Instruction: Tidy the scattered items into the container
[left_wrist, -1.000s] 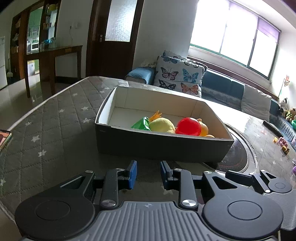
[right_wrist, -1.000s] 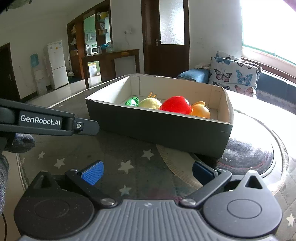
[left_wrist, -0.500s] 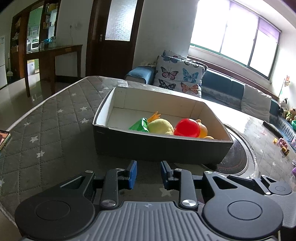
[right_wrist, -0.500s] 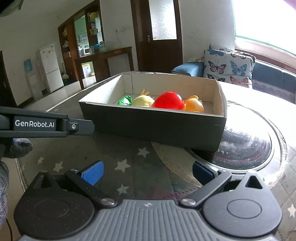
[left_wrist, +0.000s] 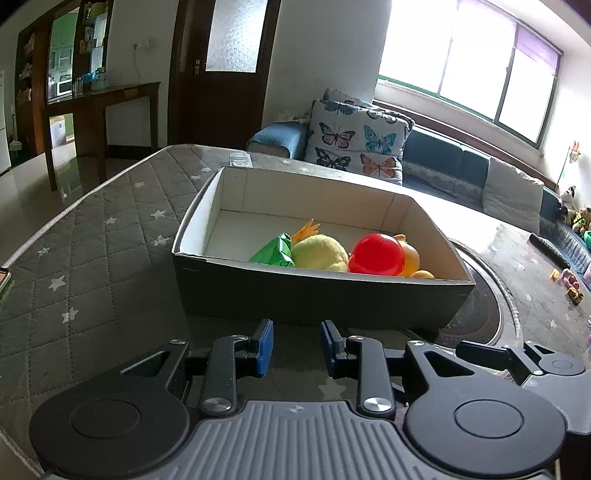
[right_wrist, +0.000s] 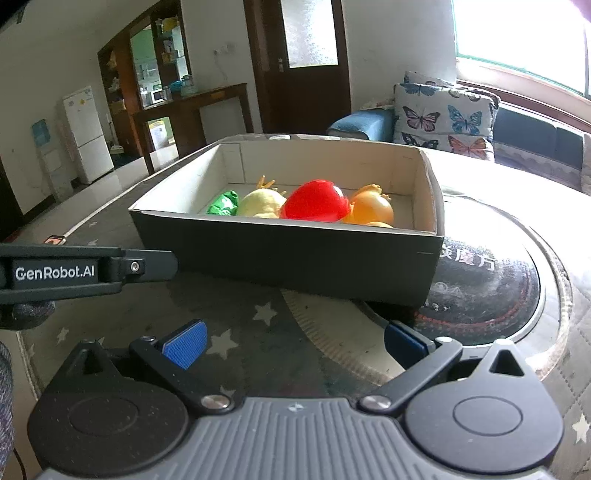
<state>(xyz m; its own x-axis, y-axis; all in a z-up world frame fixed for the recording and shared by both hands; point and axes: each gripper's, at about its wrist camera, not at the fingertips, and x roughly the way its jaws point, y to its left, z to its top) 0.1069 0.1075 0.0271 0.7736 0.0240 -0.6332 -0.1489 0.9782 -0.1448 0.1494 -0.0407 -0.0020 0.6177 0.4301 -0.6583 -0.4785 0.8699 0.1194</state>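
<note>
A dark cardboard box with a white inside stands on the table; it also shows in the right wrist view. Inside lie a green crumpled item, a yellow plush toy, a red ball-like toy and an orange toy. The same items show in the right wrist view: green, yellow, red, orange. My left gripper sits just before the box's near wall, jaws a small gap apart, empty. My right gripper is wide open and empty before the box.
The table has a grey quilted star cloth and a round dark inset under the box's right end. Small toys and a remote lie at the far right. The left gripper's body crosses the right wrist view.
Both grippers have risen a little, so I look further down into the box. Jaw openings are unchanged.
</note>
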